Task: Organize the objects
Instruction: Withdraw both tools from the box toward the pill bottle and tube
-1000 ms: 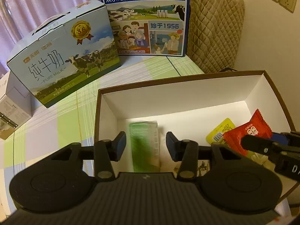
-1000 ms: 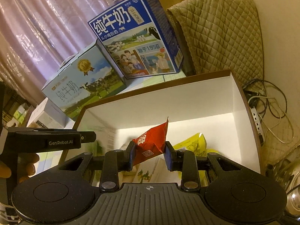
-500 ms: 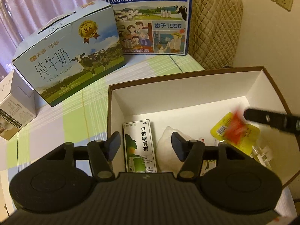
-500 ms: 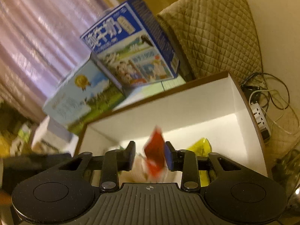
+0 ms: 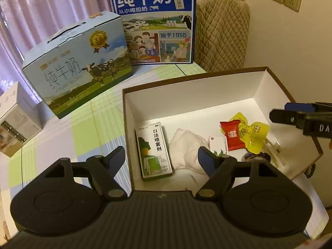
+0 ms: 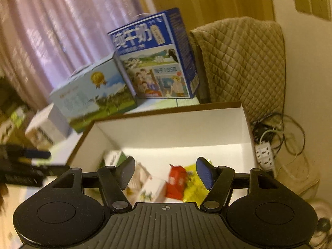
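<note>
Left gripper (image 5: 161, 155) and right gripper (image 6: 165, 171): fingers spread, empty, above the white box (image 5: 186, 103). Red packet (image 5: 233, 134) lies inside, touching the yellow packet (image 5: 254, 136).

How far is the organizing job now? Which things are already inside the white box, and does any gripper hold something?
Done: the white box already holds the green spray carton, a white cloth, the red snack packet and yellow jelly cups. In hand: nothing; the left hand-held gripper and the right hand-held gripper are both open and empty. Left: unclear; only the milk cartons stand outside the box.
</note>
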Tool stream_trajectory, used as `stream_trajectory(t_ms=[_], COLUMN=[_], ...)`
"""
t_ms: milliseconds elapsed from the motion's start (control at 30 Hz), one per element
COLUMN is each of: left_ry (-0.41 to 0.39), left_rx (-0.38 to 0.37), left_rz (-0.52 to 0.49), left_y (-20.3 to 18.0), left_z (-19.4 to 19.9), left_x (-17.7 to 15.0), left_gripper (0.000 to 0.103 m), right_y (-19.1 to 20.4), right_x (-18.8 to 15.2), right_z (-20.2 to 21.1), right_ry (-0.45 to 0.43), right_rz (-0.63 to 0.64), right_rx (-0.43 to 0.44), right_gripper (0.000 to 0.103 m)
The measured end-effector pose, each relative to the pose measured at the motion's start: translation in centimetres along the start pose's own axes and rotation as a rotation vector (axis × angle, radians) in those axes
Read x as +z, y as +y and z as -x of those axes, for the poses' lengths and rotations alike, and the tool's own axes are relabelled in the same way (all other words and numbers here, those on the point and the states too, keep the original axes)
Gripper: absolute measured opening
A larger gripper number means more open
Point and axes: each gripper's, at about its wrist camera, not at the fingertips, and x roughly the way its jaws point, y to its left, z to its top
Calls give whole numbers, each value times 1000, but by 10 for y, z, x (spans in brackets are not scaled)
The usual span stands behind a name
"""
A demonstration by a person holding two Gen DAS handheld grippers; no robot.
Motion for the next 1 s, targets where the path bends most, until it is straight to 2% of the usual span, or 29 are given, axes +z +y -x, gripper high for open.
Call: stream_trajectory(t_ms=[167, 433, 600, 767, 1000], left_ry=[-34, -84, -105, -93, -87], left_rx=[-12, -11, 22, 48, 100], left_rz=[31, 106, 139, 197, 284], left_y=[9, 24, 32, 46, 66], left_z=[26, 66, 87, 102, 119], left_x=[-19, -51, -80, -112, -150], left_gripper=[80, 84, 84, 84, 84], right_y=[10, 25, 46, 67, 87], right_x=[-19, -32, -48, -69, -93], right_z=[19, 52, 72, 79, 81], right_ry=[-9, -35, -60, -68, -41], right_rz=[92, 71, 114, 157, 123], right_rx=[-22, 6, 32, 51, 76], right_gripper=[63, 64, 65, 65, 65])
